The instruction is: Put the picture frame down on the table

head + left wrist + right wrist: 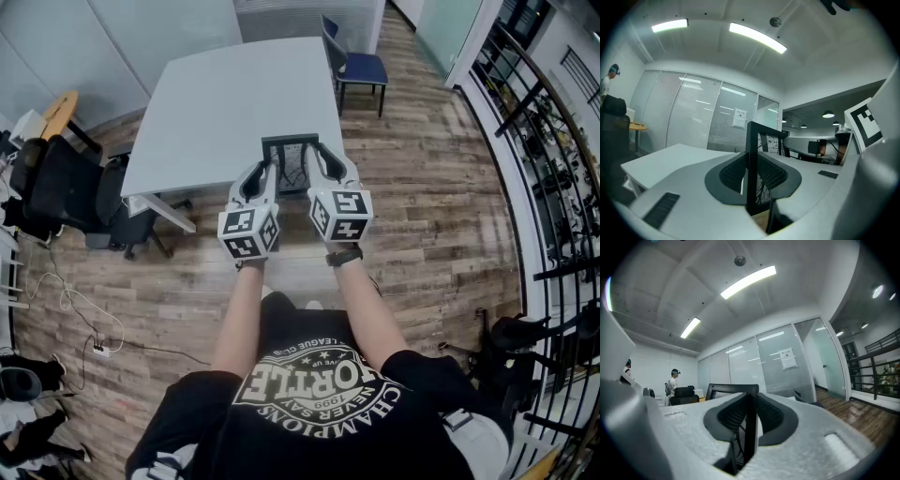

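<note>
Two grippers, left gripper [270, 169] & right gripper [317, 161], had their fingers clenched on opposite side edges of the picture frame [291, 159], held upright at the counter's [225, 103] near edge; prob. the set-down step, next needing a level lowering, then release.

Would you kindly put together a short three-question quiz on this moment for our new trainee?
1. True or false: the picture frame already lies flat on the table.
2. What is the left gripper shut on? A) nothing; B) a side edge of the picture frame; C) a cable.
3. What colour is the seat of the chair at the far side of the table?

Key: 1 false, it is held upright; 2 B; 3 blue.
</note>
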